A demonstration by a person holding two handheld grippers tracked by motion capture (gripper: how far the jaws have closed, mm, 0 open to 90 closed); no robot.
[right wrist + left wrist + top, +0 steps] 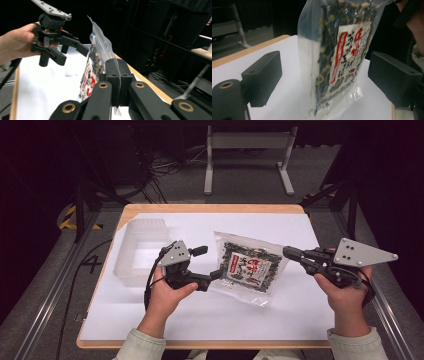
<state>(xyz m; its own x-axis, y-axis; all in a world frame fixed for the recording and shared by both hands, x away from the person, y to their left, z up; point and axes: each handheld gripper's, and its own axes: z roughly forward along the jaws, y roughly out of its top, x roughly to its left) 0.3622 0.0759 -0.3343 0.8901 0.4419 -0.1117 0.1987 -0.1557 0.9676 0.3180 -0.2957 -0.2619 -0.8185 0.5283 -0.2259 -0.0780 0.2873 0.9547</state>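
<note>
The clear food packet (248, 266), filled with dark dried flakes and bearing a white label with red lettering, is held off the white table sheet (210, 315) and appears to hang roughly upright, its sealed edge caught at the right-hand side. The right gripper (118, 82) has its jaws pressed together on that edge, the thin film sandwiched between the two black pads; this looks to be the only hold carrying the packet. The left gripper (212, 262) stands with its jaws spread wide, one on either side of the packet's face, the packet lying in the gap between them and touching neither pad as far as the left gripper view shows. The likely reason for this arrangement is that one gripper steadies the packet by its seal so the other can close on the body or the opposite edge, perhaps to tear or transfer it; that is a judgement only. Beyond the left gripper, a translucent plastic tub (140, 251) sits near the table's corner, well apart from the packet, and looks empty, a probable receptacle.
</note>
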